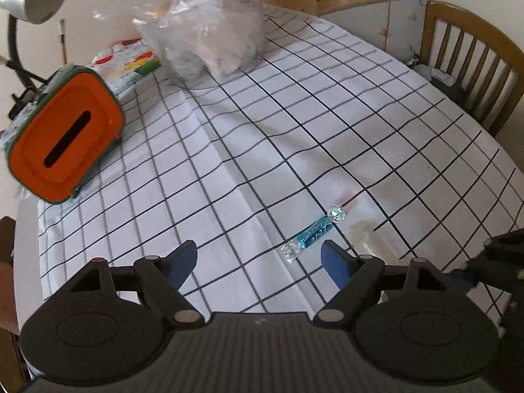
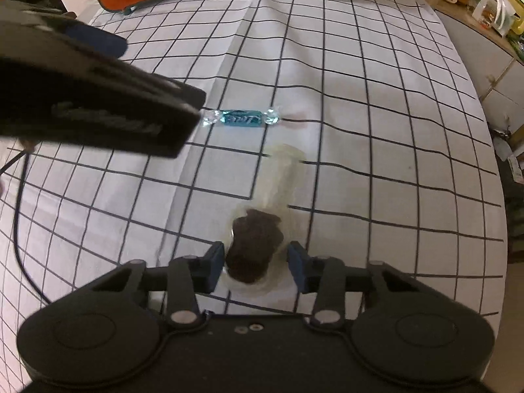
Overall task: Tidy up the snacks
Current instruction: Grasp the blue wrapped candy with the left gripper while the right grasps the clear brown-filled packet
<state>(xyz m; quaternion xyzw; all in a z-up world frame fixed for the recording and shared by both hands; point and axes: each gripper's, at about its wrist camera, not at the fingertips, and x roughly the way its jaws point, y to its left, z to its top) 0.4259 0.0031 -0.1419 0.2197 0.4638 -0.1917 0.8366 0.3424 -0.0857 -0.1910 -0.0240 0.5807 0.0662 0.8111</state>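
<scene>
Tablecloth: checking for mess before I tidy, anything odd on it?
Yes. A faint pink stain marks the tablecloth just beside the blue candy, and a long crease runs across the cloth. Nothing is spilled.

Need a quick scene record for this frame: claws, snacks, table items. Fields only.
left claw: open, empty, over the checked tablecloth
right claw: shut on brown snack, pads at its clear wrapper
blue candy: loose on the cloth, just ahead of the left claw's right finger, not gripped
orange-lidded box: far left, slot in lid
clear plastic bag: far side of table, contents unclear
</scene>
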